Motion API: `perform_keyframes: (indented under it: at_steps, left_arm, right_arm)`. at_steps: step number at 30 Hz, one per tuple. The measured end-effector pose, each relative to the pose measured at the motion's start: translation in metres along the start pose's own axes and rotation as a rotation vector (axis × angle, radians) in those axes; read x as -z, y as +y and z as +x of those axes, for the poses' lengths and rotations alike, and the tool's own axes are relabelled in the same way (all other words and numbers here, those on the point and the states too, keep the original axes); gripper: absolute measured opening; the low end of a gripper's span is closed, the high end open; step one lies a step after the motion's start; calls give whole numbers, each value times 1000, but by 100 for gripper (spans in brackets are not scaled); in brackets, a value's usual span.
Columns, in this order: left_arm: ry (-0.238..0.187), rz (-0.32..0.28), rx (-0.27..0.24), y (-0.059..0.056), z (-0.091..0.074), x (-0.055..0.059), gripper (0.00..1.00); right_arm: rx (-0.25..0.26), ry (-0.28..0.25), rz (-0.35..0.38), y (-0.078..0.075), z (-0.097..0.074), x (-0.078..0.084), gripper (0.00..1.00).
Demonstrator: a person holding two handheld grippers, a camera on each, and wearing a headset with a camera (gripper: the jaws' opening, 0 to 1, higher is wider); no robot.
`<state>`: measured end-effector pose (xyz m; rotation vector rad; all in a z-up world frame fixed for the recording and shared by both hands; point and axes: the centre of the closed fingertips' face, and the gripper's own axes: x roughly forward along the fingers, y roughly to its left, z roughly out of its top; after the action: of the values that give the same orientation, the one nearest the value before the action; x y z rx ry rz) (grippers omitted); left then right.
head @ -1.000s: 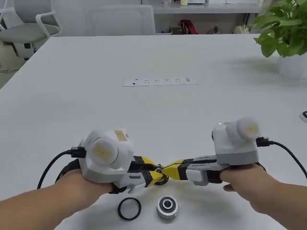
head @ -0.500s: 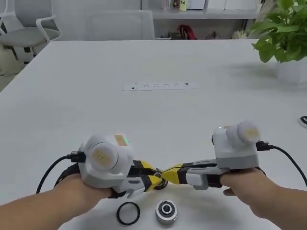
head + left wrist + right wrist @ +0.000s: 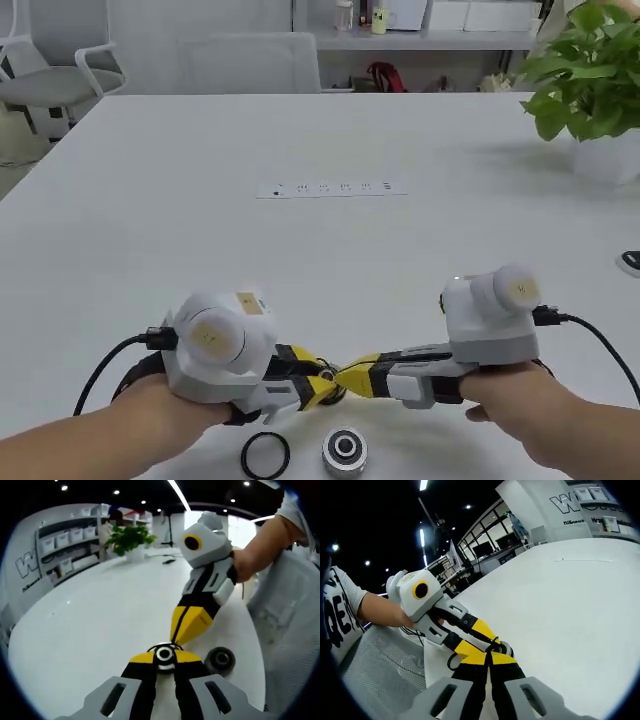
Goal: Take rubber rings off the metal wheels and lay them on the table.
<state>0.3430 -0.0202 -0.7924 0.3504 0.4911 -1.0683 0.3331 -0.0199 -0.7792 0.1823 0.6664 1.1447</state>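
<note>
The left gripper (image 3: 165, 657) clamps a metal wheel (image 3: 164, 652); the right gripper (image 3: 489, 656) pinches its rubber ring (image 3: 494, 641).

Head view sits high at the near edge, looking forward and down across the surface (image 3: 330, 270). Left gripper view skims low along the left hand-held gripper (image 3: 165, 658), facing the plant (image 3: 129, 539). Right gripper view looks the opposite way along the right hand-held gripper (image 3: 487, 659). All three share, close in, the metal wheel (image 3: 164, 652) where the tips meet.
</note>
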Motion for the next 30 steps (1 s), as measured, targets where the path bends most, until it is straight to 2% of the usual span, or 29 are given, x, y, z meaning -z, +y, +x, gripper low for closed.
perform_keyframes:
  at_steps: [3,14,19,30]
  left_arm:
    - [-6,-20,7,0,0,0,13]
    - [4,-17,22,0,-2,0,14]
    - [19,-6,43,-1,-9,2,17]
    - [-9,-19,38,2,-25,-5,26]
  right_arm:
    - [5,-2,3,-2,-1,0,0]
    - [7,-11,9,-5,-2,-2,0]
    - [2,-15,12,-4,-2,-3,0]
    - [0,-38,25,-5,-6,-10,0]
